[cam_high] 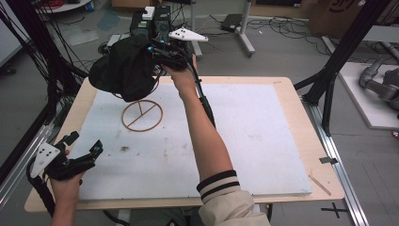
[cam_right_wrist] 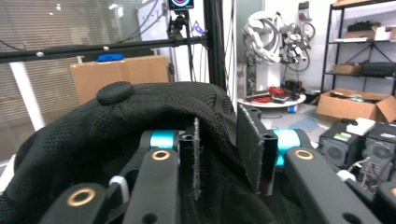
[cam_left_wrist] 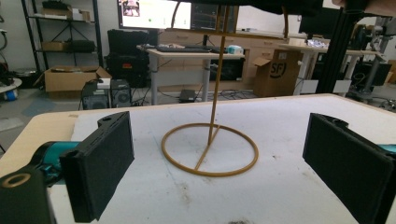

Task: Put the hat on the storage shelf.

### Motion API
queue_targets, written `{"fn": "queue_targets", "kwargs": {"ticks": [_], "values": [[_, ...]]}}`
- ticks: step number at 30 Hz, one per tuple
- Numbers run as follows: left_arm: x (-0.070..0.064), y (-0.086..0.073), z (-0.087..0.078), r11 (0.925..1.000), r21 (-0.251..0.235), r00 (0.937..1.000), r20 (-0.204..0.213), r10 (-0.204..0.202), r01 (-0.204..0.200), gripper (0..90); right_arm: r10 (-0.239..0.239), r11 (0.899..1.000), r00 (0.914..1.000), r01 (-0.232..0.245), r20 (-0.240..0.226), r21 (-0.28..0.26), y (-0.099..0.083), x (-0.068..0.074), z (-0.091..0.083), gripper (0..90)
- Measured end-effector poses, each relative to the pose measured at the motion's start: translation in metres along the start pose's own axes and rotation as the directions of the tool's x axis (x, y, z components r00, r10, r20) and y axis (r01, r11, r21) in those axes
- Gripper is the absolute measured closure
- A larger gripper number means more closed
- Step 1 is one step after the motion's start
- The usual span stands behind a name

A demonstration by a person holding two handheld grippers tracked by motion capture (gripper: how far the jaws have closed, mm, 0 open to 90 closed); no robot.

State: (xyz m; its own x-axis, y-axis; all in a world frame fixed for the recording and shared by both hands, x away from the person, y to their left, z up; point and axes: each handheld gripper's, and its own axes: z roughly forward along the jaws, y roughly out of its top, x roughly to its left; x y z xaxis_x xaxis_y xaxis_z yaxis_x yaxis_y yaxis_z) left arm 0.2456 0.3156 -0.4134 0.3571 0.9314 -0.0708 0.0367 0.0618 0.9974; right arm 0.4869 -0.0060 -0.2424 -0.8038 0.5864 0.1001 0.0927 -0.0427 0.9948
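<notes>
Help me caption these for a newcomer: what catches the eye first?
The black mesh fabric cap stands out, held aloft by the right gripper above the far left of the white table. Beneath it stands a thin golden wire stand with a ring base. The left gripper waits open at the near left corner.

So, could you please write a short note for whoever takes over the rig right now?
Right hand-held gripper: raised over the far left of the table, jaws closed on the fabric of a black cap. The cap hangs at the top of the gold wire stand; whether it already rests on the stand cannot be told.
Left hand-held gripper: open, holding nothing, low at the near left edge of the white board, facing the stand's ring base.
Done: cap lifted and brought to the stand.
Left: probably settle the cap on the stand, release, and withdraw the right gripper.
</notes>
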Motion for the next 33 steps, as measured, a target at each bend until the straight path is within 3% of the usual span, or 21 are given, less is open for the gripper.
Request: {"fn": "queue_targets", "kwargs": {"ticks": [7, 13, 24, 32, 33], "values": [[-0.002, 0.001, 0.001, 1.0, -0.002, 1.0, 0.005, 0.006, -0.006, 9.0, 0.009, 1.0, 0.999, -0.009, 0.044, 0.011, -0.001, -0.003, -0.002, 53.8], [-0.002, 0.001, 0.001, 1.0, -0.004, 1.0, 0.006, 0.005, -0.005, 9.0, 0.03, 0.999, 0.9975, -0.028, 0.064, -0.033, 0.003, -0.007, -0.009, 48.6], [-0.005, 0.001, 0.002, 0.9999, -0.002, 0.9998, 0.012, 0.012, -0.012, 9.0, -0.011, 0.999, 0.9963, 0.014, 0.085, -0.038, 0.007, -0.007, -0.017, 40.0], [-0.005, 0.002, 0.003, 0.9999, -0.004, 0.9998, 0.013, 0.014, -0.014, 9.0, -0.056, 0.998, 0.9928, 0.06, 0.106, -0.032, 0.01, -0.004, -0.024, 24.1], [-0.006, 0.002, 0.003, 0.9999, -0.005, 0.9998, 0.014, 0.012, -0.012, 9.0, -0.08, 0.996, 0.9906, 0.084, 0.111, -0.029, 0.011, -0.003, -0.028, 22.2]]}}
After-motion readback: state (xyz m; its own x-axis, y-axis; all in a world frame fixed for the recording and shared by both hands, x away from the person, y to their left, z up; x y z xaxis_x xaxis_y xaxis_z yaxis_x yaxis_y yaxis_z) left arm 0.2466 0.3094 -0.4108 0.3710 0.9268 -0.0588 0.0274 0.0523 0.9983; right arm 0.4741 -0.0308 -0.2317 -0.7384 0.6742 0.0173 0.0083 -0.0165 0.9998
